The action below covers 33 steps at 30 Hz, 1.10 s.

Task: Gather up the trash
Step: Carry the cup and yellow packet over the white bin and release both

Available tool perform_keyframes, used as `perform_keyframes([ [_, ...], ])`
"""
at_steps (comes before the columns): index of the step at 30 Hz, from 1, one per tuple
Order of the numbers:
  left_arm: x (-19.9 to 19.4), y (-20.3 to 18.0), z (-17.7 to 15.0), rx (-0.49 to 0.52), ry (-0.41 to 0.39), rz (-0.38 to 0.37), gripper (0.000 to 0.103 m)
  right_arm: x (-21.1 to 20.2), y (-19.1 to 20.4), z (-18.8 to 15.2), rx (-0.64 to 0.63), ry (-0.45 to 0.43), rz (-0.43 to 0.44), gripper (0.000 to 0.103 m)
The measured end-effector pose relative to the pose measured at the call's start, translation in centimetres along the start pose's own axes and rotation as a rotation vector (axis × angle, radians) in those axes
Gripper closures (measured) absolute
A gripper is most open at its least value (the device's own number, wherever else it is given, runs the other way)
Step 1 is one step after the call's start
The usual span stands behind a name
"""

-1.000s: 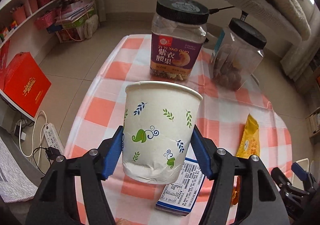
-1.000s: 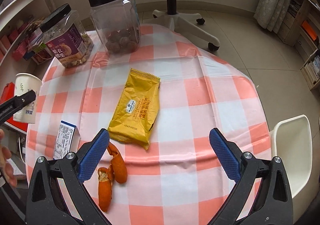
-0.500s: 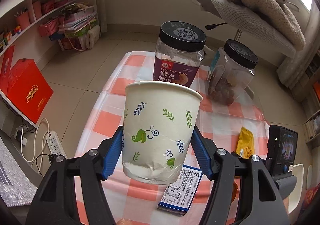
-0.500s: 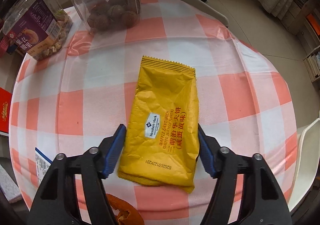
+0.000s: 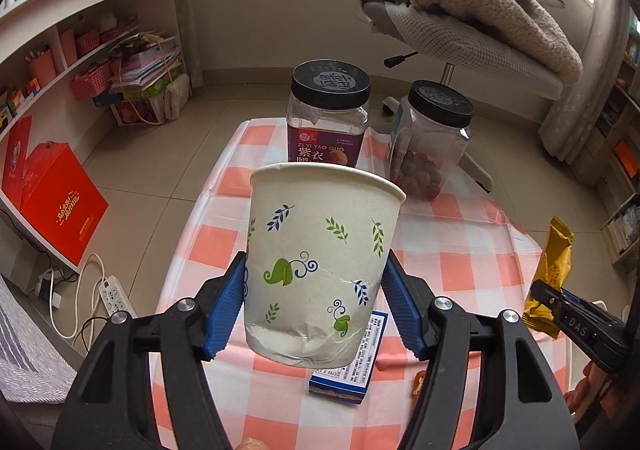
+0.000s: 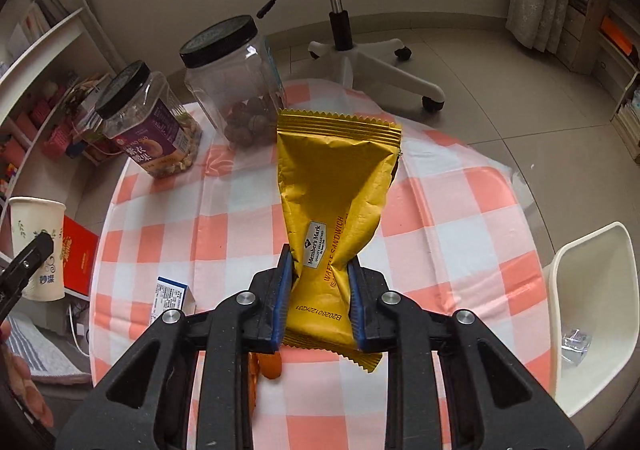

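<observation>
Pinched yellow wrapper, upright paper cup

matt paper cup, glossy foil wrapper, plastic jars

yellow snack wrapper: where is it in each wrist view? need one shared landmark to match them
Left wrist: yellow snack wrapper at the far right edge, pinched in the right claw, off the table.
Right wrist: wrapper at centre, squeezed at its waist in the right claw, which has just been closing.
Shared landmark: purple-label jar at the table's far end.
</observation>
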<state>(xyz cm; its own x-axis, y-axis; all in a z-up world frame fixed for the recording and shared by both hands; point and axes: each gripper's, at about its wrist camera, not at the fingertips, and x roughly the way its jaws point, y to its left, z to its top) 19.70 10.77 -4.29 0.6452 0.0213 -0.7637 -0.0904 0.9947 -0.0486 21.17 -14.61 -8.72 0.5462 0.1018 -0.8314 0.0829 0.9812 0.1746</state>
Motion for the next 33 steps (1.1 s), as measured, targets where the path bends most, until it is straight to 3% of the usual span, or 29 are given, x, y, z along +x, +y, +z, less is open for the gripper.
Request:
perform_keyframes([
  [5,-1.9,-1.2,-1.1,0.025,-0.019,-0.026,0.038,-5.2,-1.0,-0.6,-0.008,-0.095,-0.008,0.079],
  [15,-5.6,-4.0,-3.6,0.0,-0.047,-0.074,0.038,-13.0,-5.7,-3.4,0.099,-0.242,-0.068,0.079],
  [24,-8.8,-8.7,-4.7,0.074,-0.138,-0.104,0.038,-15.4,-12.6,-5.2,0.207,-0.354,-0.277,0.078],
  [27,-8.8,-11.0,-5.1,0.118,-0.143,-0.115,0.038,-15.1,-15.6,-5.1,0.249,-0.342,-0.364,0.078],
  [33,-8.5,-16.5,-6.3,0.209,-0.138,-0.167,0.038,-15.9,-20.6,-4.7,0.329,-0.333,-0.451,0.074],
])
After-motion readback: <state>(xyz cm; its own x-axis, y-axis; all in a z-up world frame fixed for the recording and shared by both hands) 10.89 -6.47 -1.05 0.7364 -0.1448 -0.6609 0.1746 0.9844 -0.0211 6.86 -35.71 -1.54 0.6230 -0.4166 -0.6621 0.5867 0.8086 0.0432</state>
